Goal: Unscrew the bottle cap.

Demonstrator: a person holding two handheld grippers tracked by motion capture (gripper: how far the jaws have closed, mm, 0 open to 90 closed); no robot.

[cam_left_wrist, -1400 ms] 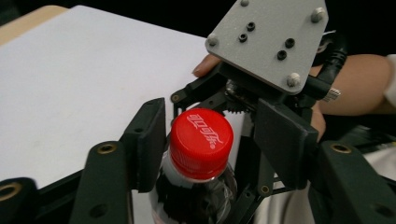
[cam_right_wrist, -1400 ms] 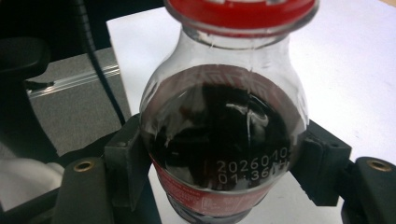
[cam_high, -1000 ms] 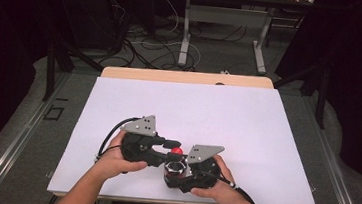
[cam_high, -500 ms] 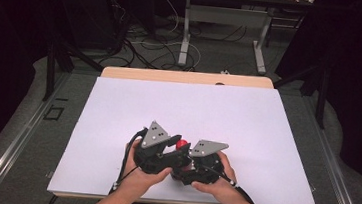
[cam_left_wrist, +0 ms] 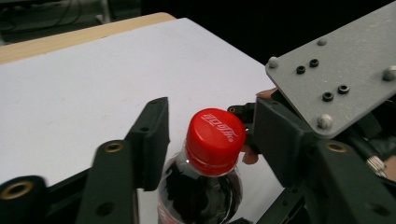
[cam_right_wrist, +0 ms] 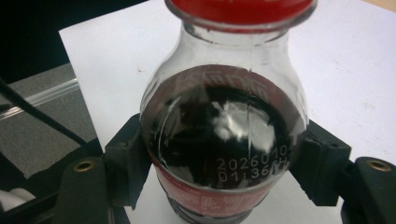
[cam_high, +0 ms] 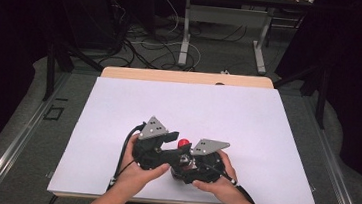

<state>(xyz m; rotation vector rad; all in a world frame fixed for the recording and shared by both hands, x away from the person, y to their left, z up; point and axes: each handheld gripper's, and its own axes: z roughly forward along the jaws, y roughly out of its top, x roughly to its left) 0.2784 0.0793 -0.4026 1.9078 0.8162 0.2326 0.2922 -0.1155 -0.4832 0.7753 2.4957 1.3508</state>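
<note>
A small cola bottle (cam_right_wrist: 224, 130) with dark liquid and a red cap (cam_left_wrist: 215, 140) stands upright near the front of the white table top (cam_high: 193, 108). My right gripper (cam_right_wrist: 224, 161) is shut on the bottle's round body, one pad on each side. My left gripper (cam_left_wrist: 210, 116) straddles the cap, and its jaws have just been opening. A gap shows between the left pad and the cap, and the other pad sits close beside it. In the high view both grippers meet at the cap (cam_high: 183, 144), the left gripper (cam_high: 173, 137) at its left and the right gripper (cam_high: 188, 163) just in front.
A white sheet covers the table, with a strip of bare wood (cam_high: 186, 76) along the far edge. Beyond it lie floor cables (cam_high: 150, 39) and the legs of another table (cam_high: 185, 32). The table's front edge (cam_high: 174, 201) runs just below the person's hands.
The left hand and its gripper have shifted right, closer to the right hand, and the grey plate has tipped up. The bottle and the right gripper have stayed put.
</note>
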